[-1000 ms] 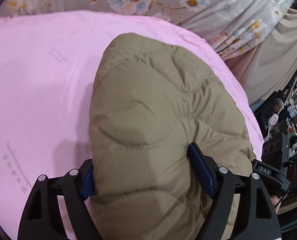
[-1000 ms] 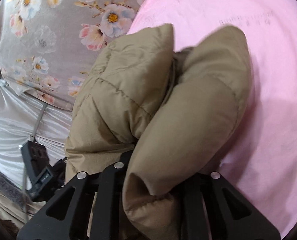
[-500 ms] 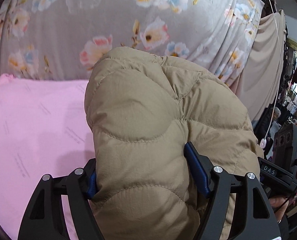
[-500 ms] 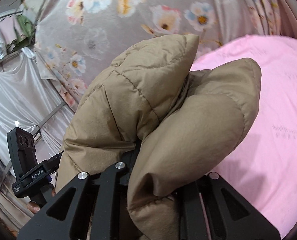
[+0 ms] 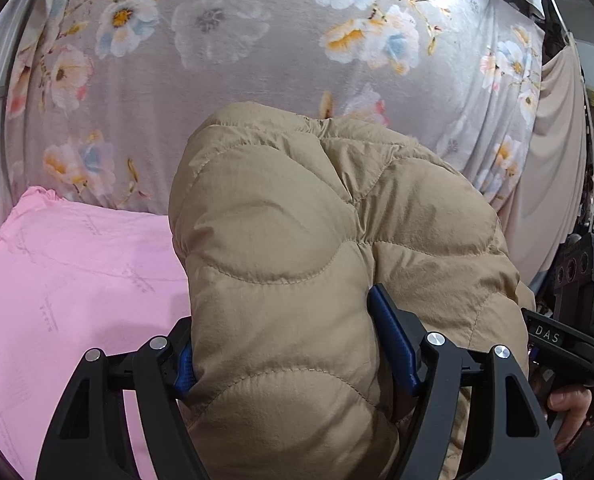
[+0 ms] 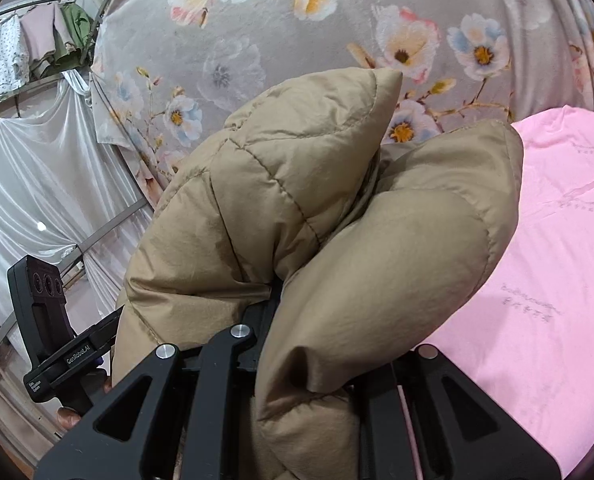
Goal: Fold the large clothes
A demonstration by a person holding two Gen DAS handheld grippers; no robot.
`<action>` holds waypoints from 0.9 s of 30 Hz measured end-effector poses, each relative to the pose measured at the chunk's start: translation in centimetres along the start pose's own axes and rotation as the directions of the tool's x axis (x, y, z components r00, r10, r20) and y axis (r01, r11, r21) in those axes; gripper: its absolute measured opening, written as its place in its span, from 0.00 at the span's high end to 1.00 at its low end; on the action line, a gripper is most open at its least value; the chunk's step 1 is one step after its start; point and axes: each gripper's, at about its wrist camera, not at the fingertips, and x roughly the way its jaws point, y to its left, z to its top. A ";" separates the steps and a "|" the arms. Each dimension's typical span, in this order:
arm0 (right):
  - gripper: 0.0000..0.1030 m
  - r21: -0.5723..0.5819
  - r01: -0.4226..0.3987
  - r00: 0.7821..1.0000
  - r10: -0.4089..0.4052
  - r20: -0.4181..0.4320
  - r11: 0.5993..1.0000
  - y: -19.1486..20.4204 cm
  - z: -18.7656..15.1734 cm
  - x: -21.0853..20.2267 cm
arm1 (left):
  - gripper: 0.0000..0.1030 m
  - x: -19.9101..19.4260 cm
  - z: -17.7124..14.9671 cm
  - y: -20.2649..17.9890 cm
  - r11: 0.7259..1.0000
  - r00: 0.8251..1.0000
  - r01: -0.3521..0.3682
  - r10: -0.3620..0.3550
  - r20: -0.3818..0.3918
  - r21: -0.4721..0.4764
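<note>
A tan quilted puffer jacket (image 5: 297, 248) bulges up between the blue-padded fingers of my left gripper (image 5: 293, 360), which is shut on a thick wad of it. In the right wrist view the same jacket (image 6: 337, 232) bunches in two puffy folds over my right gripper (image 6: 309, 356), which is shut on it; its fingertips are hidden under the fabric. Both grippers hold the jacket lifted above the pink sheet (image 5: 69, 280).
The pink sheet (image 6: 557, 280) covers the work surface. A grey floral curtain (image 5: 237, 40) hangs close behind it. White drapes (image 6: 29, 184) are at the left. The other hand-held device shows at each view's edge (image 5: 569, 332) (image 6: 53, 320).
Both grippers have risen and tilted up with the jacket. The pink sheet has dropped low in both views and the floral curtain now fills the background.
</note>
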 end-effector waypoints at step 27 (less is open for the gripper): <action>0.77 0.027 0.180 0.960 -0.169 -0.225 0.983 -7.3 -7.9 17.2 | 0.25 13.4 -9.3 12.2 0.986 0.983 -0.124 0.107 -0.147 -0.108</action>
